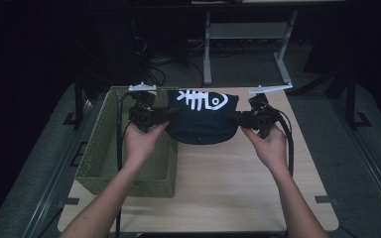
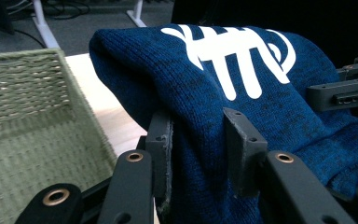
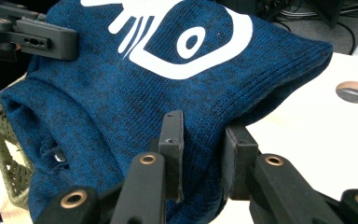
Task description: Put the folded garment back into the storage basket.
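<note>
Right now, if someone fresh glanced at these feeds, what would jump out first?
The blue knit hat with a white fishbone print, held up over the table's far middle. The left claw and right claw each pinch one of its side edges. Next, the green woven basket at the table's left, just beside the hat.

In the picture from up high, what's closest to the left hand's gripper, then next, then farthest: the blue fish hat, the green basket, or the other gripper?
1. Blue fish hat: pinched in the left gripper, touching it.
2. Green basket: right beside and under the left hand.
3. Right gripper: across the hat, on its far edge.
</note>
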